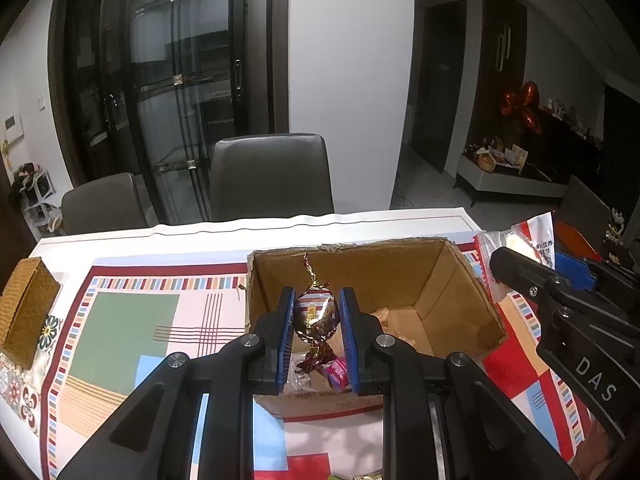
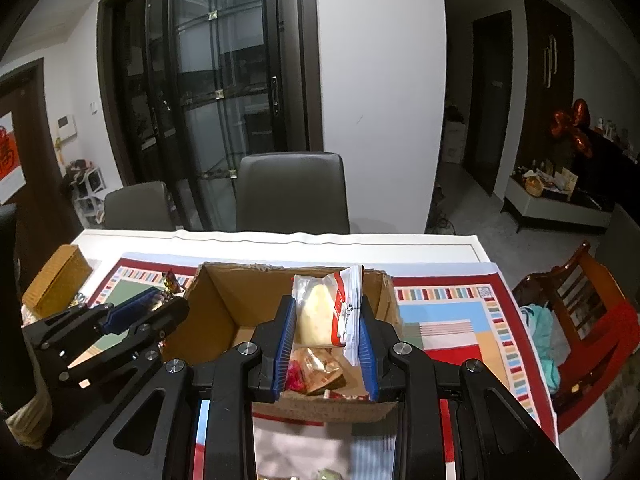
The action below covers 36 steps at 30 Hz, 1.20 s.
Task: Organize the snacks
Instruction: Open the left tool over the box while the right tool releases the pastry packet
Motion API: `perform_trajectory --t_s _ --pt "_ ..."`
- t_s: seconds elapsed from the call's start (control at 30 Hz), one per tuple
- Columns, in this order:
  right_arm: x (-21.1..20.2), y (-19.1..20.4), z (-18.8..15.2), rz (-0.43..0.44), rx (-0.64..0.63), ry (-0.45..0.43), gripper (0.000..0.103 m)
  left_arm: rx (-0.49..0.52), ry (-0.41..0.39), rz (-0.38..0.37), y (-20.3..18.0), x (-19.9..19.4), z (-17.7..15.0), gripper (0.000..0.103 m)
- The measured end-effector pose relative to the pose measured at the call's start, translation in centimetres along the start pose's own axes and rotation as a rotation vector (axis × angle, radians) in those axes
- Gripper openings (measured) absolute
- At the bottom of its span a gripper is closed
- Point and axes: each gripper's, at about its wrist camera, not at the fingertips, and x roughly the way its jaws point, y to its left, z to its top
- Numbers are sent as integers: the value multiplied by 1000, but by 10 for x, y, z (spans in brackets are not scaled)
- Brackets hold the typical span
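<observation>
My left gripper [image 1: 316,312] is shut on a foil-wrapped candy [image 1: 316,314] with twisted ends, held above the left part of an open cardboard box [image 1: 452,276]. My right gripper [image 2: 328,320] is shut on a clear snack packet with red print [image 2: 326,312], held above the same box [image 2: 224,300]. Several small wrapped snacks [image 2: 316,372] lie on the box floor. Each gripper shows from the side in the other view: the right one [image 1: 560,292] with its packet [image 1: 528,240], the left one [image 2: 136,316] with its candy [image 2: 170,280].
The box stands on a patterned tablecloth [image 1: 128,320] over a white table [image 2: 280,240]. A woven basket [image 1: 24,312] sits at the left edge. Two grey chairs [image 1: 272,176] stand behind the table. A wooden chair [image 2: 580,300] with cloth stands at the right.
</observation>
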Motion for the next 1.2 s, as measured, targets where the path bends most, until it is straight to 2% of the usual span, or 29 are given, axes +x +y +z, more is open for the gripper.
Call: perform_trajectory --t_s 0.3,0.87,0.93,1.03,1.1,1.13,1.2 --pt "23 3 7 9 -14 29 31 -3 25 5 6 19 3 23" --pt "45 2 9 35 -23 71 31 -3 54 -6 5 33 2 23" --pt "45 2 9 38 -26 69 31 1 55 -9 4 33 2 26" --pt "45 3 10 40 -34 72 36 4 48 -2 5 32 2 45" --pt "44 3 10 32 -36 72 54 0 39 7 7 29 2 53" --pt "43 3 10 25 -38 67 57 0 37 10 7 28 1 54" --pt "41 2 10 11 -47 60 62 -1 32 25 9 25 0 66"
